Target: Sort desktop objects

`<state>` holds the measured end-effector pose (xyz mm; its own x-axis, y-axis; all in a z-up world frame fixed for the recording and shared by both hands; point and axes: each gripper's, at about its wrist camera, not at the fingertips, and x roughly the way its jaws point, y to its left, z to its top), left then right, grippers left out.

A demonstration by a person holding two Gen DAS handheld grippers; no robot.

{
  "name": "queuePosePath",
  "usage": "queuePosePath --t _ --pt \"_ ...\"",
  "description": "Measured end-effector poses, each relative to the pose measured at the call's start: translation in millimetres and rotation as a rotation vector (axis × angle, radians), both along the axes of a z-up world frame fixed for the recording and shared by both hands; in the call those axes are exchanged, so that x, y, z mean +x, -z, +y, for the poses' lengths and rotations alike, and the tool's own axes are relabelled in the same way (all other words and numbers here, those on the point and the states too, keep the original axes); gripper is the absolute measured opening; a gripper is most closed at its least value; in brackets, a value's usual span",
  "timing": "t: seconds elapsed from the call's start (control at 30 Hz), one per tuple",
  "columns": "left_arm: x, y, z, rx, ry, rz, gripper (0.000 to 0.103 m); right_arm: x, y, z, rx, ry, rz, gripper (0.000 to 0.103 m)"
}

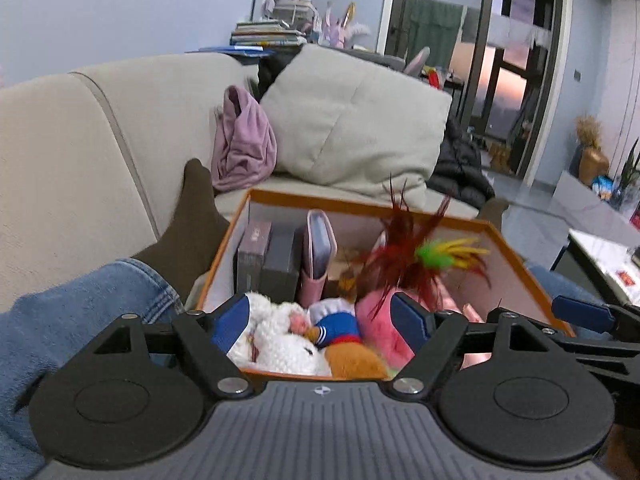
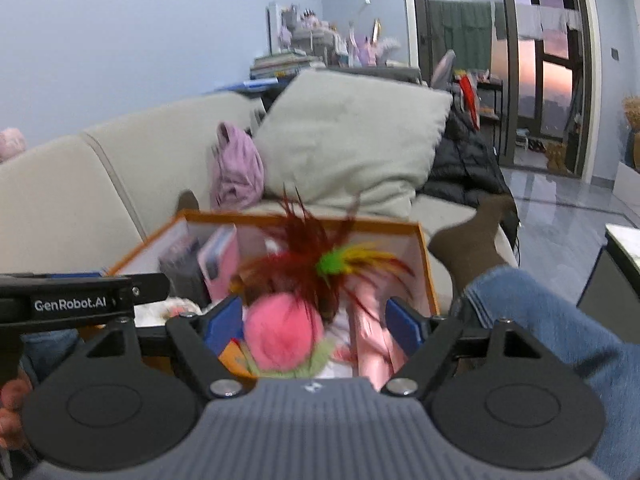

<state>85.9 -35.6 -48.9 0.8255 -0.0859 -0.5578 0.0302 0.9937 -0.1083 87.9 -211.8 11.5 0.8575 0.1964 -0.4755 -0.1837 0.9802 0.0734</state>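
An orange-rimmed cardboard box (image 1: 362, 203) rests on the person's lap; it also shows in the right wrist view (image 2: 425, 264). Inside stand dark boxes (image 1: 266, 258) and a pink case (image 1: 320, 256). A white plush (image 1: 280, 336) with a sailor duck toy (image 1: 340, 326) lies at the near side. A red, green and yellow feather toy (image 1: 420, 258) sticks up; it also shows in the right wrist view (image 2: 332, 266) above a pink plush ball (image 2: 282, 332). My left gripper (image 1: 322, 318) is open above the plush. My right gripper (image 2: 316, 320) is open around the pink ball, holding nothing.
A beige sofa (image 1: 80, 152) with a large cushion (image 1: 352, 120) and a purple cloth (image 1: 244, 144) lies behind the box. The person's jeans legs (image 1: 80, 304) and brown socks (image 2: 472, 244) flank it. A black jacket (image 2: 464, 168) and a white table (image 1: 604, 256) sit to the right.
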Motion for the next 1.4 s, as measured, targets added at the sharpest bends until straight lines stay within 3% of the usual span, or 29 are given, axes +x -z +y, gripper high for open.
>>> queuePosePath --t 0.13,0.4,1.4 --pt "4.4 14.1 -7.4 0.043 -0.024 0.041 0.092 0.7 10.7 0.5 0.002 -0.005 0.013 0.080" --pt "6.5 31.3 -17.4 0.148 -0.004 0.018 0.092 6.5 27.6 1.1 0.021 -0.014 0.046 0.082" --pt "11.6 41.0 -19.5 0.159 -0.025 0.000 0.093 12.1 36.5 -1.4 0.037 -0.011 0.047 0.085"
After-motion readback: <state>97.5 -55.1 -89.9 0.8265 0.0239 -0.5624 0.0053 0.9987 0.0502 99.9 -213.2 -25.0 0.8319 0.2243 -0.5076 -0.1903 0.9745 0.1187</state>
